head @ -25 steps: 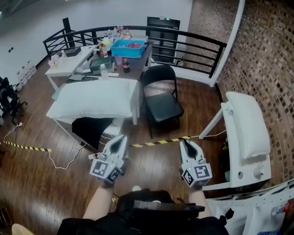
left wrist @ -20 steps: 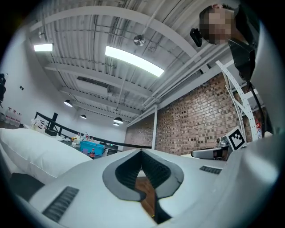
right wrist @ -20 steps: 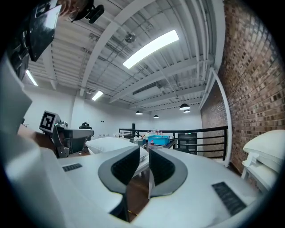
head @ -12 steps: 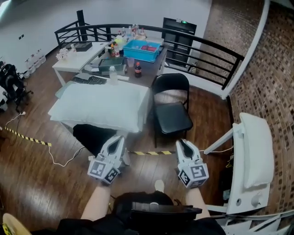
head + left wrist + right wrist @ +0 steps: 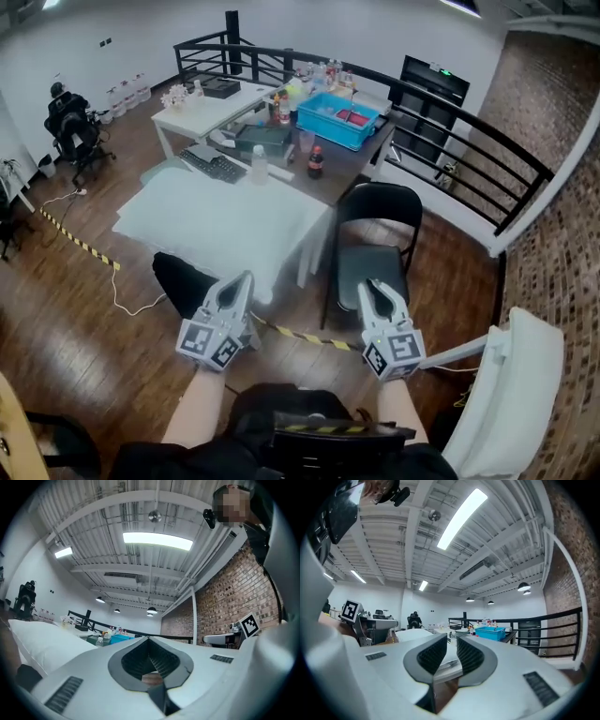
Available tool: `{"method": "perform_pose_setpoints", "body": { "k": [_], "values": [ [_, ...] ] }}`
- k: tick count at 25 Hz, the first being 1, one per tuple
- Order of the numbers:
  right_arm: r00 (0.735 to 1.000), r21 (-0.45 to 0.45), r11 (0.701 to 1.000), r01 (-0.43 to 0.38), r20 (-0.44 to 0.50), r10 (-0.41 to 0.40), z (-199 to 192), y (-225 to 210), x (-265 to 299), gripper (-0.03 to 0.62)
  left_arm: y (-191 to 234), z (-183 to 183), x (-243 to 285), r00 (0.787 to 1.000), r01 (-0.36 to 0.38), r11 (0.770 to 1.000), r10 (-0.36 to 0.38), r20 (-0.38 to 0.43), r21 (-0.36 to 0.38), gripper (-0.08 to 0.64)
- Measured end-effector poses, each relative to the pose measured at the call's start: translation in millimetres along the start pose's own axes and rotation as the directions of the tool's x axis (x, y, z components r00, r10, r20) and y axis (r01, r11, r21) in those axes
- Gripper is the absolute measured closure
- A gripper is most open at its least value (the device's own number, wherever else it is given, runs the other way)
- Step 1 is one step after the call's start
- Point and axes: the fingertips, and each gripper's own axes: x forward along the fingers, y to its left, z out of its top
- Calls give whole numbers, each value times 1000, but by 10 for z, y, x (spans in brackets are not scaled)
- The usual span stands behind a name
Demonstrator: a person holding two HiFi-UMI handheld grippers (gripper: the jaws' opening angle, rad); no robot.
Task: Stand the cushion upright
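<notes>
I am working the white-shelled left gripper (image 5: 246,277) and right gripper (image 5: 372,284), each carrying a marker cube (image 5: 208,344) printed with black-and-white squares and black ribbed pads (image 5: 432,654), and I am wearing dark clothing (image 5: 281,452).
</notes>
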Motion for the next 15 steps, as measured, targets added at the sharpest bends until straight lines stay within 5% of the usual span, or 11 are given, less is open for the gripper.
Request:
{"method": "perform_pose_setpoints", "body": {
  "k": [6, 15],
  "values": [
    [990, -3, 990, -144, -3, 144, 26, -123, 574, 543, 132, -48, 106, 994, -110, 993, 110, -4, 35, 560],
    [943, -32, 943, -330, -45, 329, -52, 272, 1448, 543, 927, 25, -248, 943, -333, 941, 331, 37, 53, 560]
  ]
}}
